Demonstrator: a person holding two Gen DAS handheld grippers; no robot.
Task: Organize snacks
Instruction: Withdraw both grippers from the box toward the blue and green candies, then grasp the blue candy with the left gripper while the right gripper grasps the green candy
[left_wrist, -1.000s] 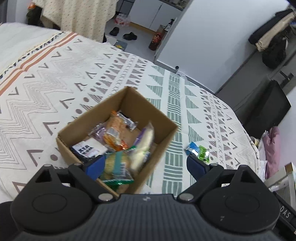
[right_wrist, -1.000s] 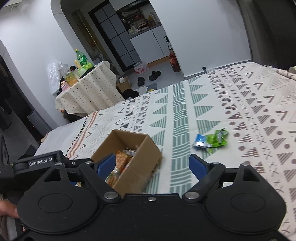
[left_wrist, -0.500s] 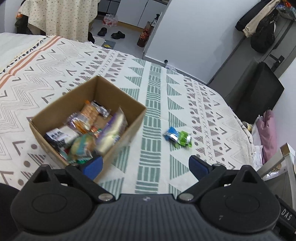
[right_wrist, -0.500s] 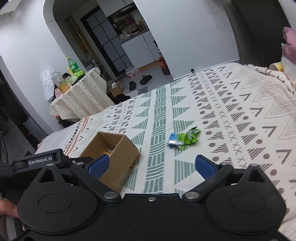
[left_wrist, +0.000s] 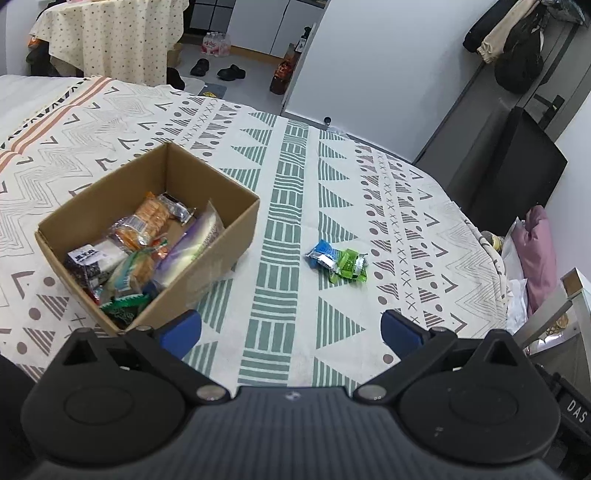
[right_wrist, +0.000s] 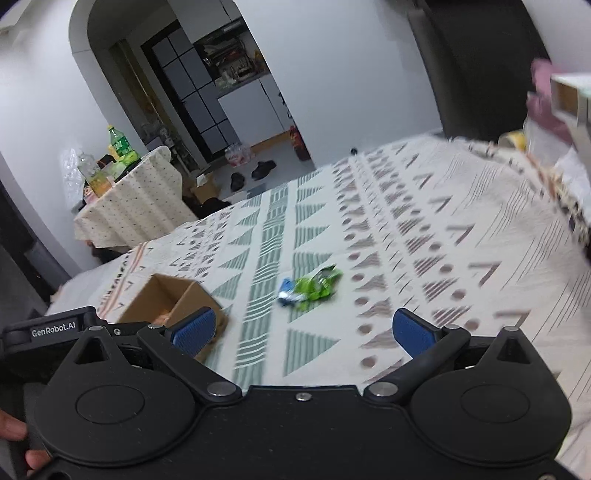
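Observation:
A brown cardboard box (left_wrist: 236, 236) sits on the patterned bedspread, filled with several snack packets (left_wrist: 147, 243). A blue packet (left_wrist: 320, 252) and a green packet (left_wrist: 349, 266) lie together on the bedspread to the right of the box. My left gripper (left_wrist: 291, 328) is open and empty, held back from the box's near corner and the loose packets. My right gripper (right_wrist: 303, 328) is open and empty; the green and blue packets (right_wrist: 312, 286) lie ahead between its fingers, the box (right_wrist: 173, 299) at its left.
The patterned bedspread (left_wrist: 295, 184) covers the bed. A black cabinet (left_wrist: 506, 173) and pink cloth (left_wrist: 539, 251) are off the right edge. A cloth-covered table with bottles (right_wrist: 125, 192) and shoes on the floor (right_wrist: 255, 173) lie beyond the bed.
Both grippers have pulled back and swung right. The box has shifted left in both views, and the blue and green packets now sit nearer the middle. Both stay open.

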